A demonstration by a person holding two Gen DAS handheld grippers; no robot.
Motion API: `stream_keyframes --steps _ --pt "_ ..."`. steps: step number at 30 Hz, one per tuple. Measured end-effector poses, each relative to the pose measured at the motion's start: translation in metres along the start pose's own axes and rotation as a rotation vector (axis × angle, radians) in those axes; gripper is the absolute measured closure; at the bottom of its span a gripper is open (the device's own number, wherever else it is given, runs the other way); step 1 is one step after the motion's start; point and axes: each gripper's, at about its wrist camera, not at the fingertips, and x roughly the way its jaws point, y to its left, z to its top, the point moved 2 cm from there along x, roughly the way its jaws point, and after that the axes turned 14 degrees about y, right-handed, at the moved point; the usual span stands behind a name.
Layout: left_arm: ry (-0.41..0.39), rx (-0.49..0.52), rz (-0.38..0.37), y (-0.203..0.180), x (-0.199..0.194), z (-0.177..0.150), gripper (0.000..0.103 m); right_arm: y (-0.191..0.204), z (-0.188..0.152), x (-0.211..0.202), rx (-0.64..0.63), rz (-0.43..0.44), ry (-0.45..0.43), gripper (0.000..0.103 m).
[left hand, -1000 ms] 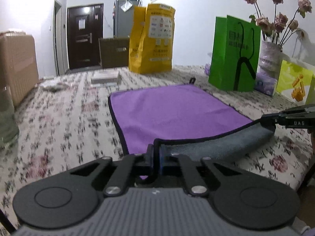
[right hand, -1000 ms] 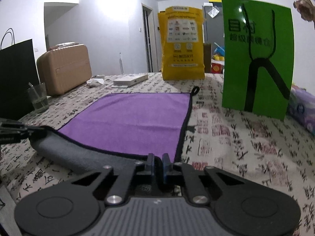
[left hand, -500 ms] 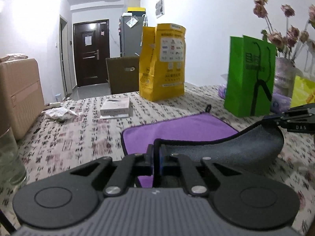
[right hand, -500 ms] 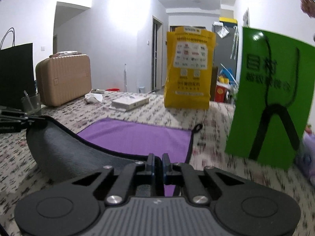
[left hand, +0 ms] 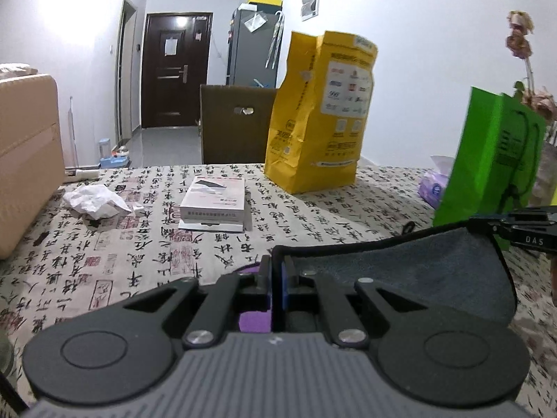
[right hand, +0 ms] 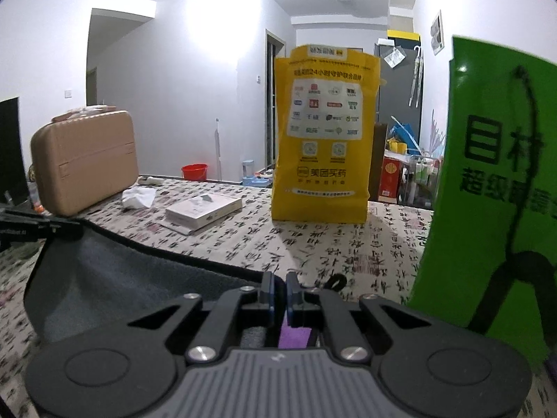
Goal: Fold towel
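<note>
The towel (left hand: 417, 264) is purple on one face and grey on the other, with a black hem. Its near edge is lifted off the table and carried over the far part, grey side toward me. My left gripper (left hand: 277, 271) is shut on the towel's left near corner. My right gripper (right hand: 279, 292) is shut on the right near corner; the grey face (right hand: 115, 278) stretches left from it. Each gripper shows at the other view's edge, the right one (left hand: 515, 233) and the left one (right hand: 38, 230). Only a purple sliver shows under the jaws.
On the calligraphy-print tablecloth (left hand: 139, 244) stand a yellow paper bag (left hand: 320, 115), a white box (left hand: 212, 202), crumpled tissue (left hand: 90, 198), a tan suitcase (right hand: 83, 160) at the left and a green bag (right hand: 494, 188) close on the right. A tissue pack (left hand: 435, 188) lies beside it.
Both grippers have lifted the towel's near edge and carried it forward over the purple face. The purple surface, wide open one second ago, is now almost wholly hidden behind the grey side.
</note>
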Motion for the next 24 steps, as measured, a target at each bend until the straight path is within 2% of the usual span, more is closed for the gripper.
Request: stream_keyframes --steps 11,18,24 --pt "0.086 -0.071 -0.011 0.027 0.065 0.031 0.097 -0.024 0.024 0.07 0.057 0.011 0.077 0.098" --pt "0.162 -0.108 -0.012 0.039 0.102 0.03 0.097 -0.029 0.029 0.105 0.069 -0.01 0.143 0.098" --pt "0.19 -0.113 0.003 0.044 0.11 0.023 0.093 -0.028 0.024 0.121 0.06 -0.028 0.176 0.096"
